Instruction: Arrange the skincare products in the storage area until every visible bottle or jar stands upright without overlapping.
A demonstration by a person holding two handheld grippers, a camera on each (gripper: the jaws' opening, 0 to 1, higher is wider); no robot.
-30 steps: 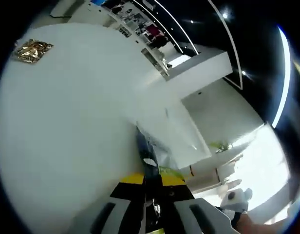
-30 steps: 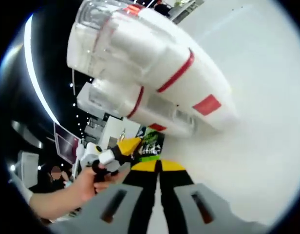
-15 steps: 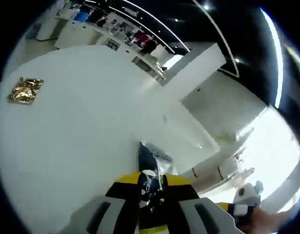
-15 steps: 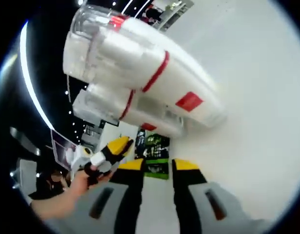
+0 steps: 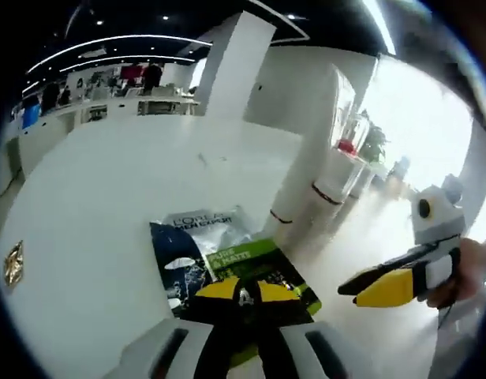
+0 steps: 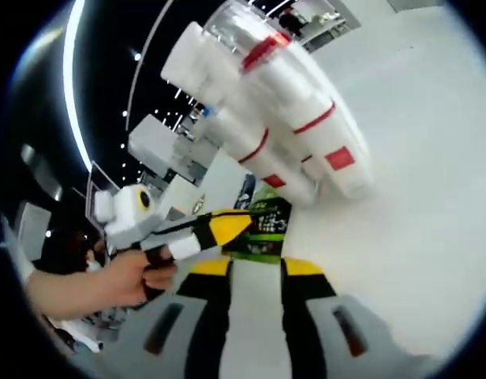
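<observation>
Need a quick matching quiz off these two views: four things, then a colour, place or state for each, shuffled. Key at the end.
Things:
1. gold foil packet
2. sachet
3. white bottles
4. right tool

Descriptions:
A. red bands around the body
B. dark blue and green print
C. jaws apart over the bare white table
D. lies alone at the far left of the left gripper view

Pairs: 1-D, 2-B, 3-A, 4-C
</observation>
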